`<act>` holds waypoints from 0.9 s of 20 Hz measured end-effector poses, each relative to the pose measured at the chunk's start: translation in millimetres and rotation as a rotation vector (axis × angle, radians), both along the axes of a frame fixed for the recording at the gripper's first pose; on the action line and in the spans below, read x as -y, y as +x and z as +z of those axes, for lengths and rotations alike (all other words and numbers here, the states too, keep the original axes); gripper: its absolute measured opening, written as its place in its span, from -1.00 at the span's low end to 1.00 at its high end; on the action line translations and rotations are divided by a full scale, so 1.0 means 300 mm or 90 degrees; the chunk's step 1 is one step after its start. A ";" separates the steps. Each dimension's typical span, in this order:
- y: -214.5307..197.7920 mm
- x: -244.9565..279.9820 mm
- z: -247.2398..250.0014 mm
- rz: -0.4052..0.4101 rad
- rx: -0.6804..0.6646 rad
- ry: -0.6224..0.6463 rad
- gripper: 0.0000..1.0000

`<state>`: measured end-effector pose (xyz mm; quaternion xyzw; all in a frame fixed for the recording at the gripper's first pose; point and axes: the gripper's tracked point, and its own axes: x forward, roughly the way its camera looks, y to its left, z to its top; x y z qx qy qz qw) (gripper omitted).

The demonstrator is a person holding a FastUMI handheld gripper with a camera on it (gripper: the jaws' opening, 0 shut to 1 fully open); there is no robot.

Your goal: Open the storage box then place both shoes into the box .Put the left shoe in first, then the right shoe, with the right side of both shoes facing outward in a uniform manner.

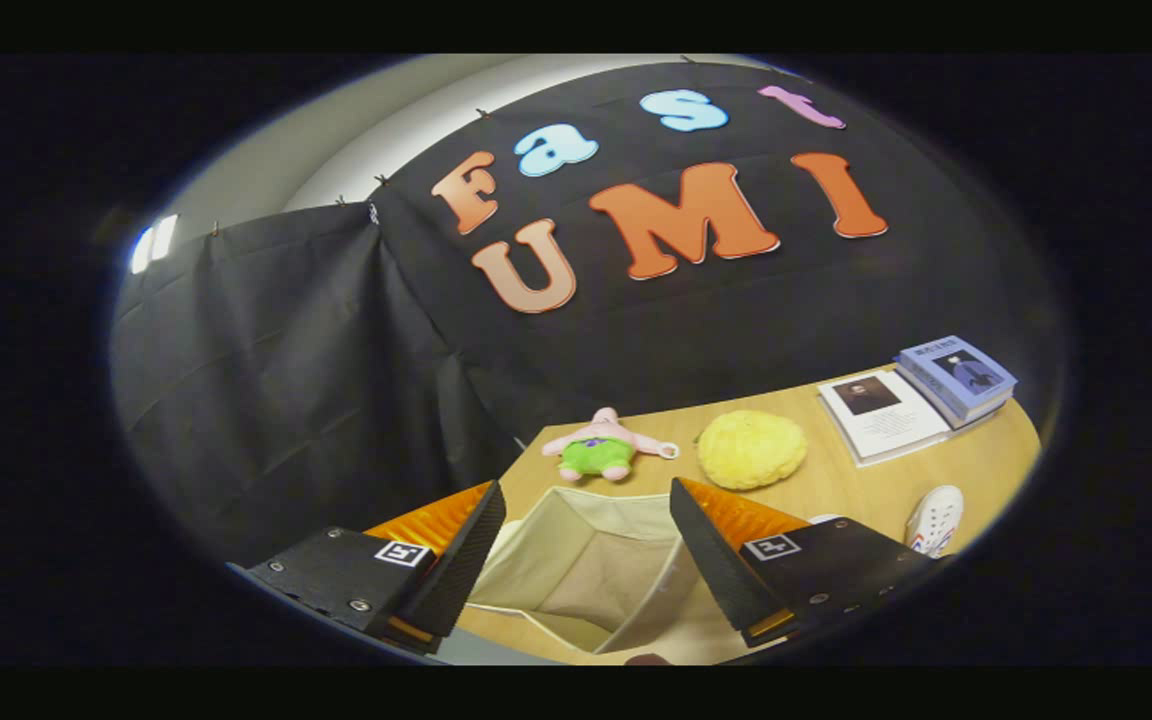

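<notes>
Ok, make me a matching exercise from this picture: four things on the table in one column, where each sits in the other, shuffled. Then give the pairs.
Things
1. storage box
2. plush toy
3. white shoe
4. yellow cushion

Places
A. beyond the box, beside the plush toy, towards the books
B. between the open fingers of the gripper, lid open, nothing in it
C. beside the right finger, at the table edge
D. just beyond the box, by the black cloth wall

Pairs: 1-B, 2-D, 3-C, 4-A
</notes>
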<state>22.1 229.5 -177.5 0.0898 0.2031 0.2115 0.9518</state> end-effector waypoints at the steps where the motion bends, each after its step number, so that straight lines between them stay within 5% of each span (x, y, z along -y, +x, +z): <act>1: 0.010 0.044 -0.008 -0.021 0.003 -0.007 0.96; 10: 0.037 0.408 -0.197 -0.158 -0.004 -0.101 0.96; 18: 0.009 0.589 -0.460 -0.188 -0.067 -0.204 0.97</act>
